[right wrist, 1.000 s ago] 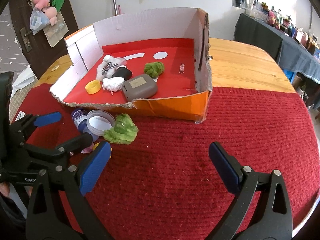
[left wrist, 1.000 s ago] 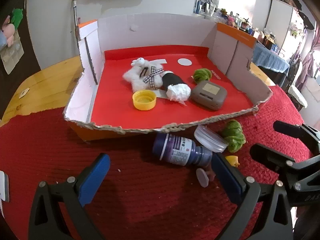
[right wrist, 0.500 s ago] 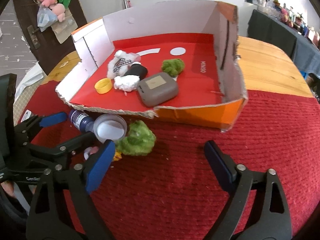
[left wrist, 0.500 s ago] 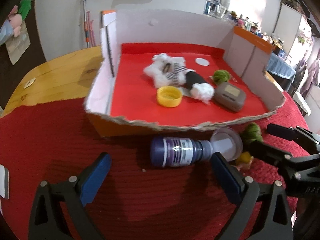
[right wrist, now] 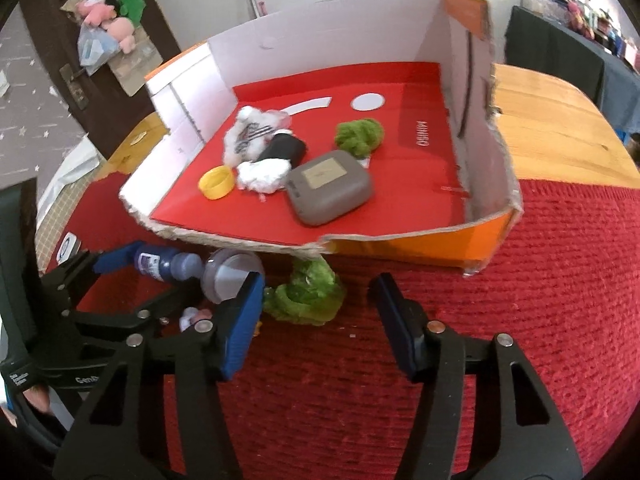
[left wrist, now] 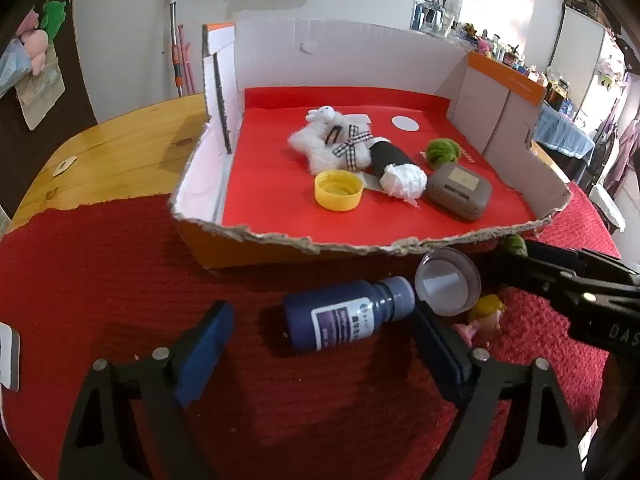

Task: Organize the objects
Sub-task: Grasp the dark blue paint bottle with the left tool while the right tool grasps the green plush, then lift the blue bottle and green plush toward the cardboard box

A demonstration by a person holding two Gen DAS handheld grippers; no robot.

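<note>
A dark blue bottle lies on its side on the red mat, in front of the cardboard box. My left gripper straddles it with jaws closing; the pads stand clear of the bottle. A clear plastic cup lies at the bottle's neck. A green woolly tuft rests just ahead of my right gripper, whose jaws are closing around it without pressing on it. The same bottle and cup show in the right wrist view, beside the left gripper's fingers.
The box holds a white plush toy, a yellow cap, a black roll with white tissue, a grey case and a green ball. A small yellow-haired doll lies by the cup. Bare wooden table lies beyond the mat.
Both pairs of jaws have narrowed, the right more. The left gripper now has the bottle between its fingers, and the right gripper has moved in on the green tuft.
</note>
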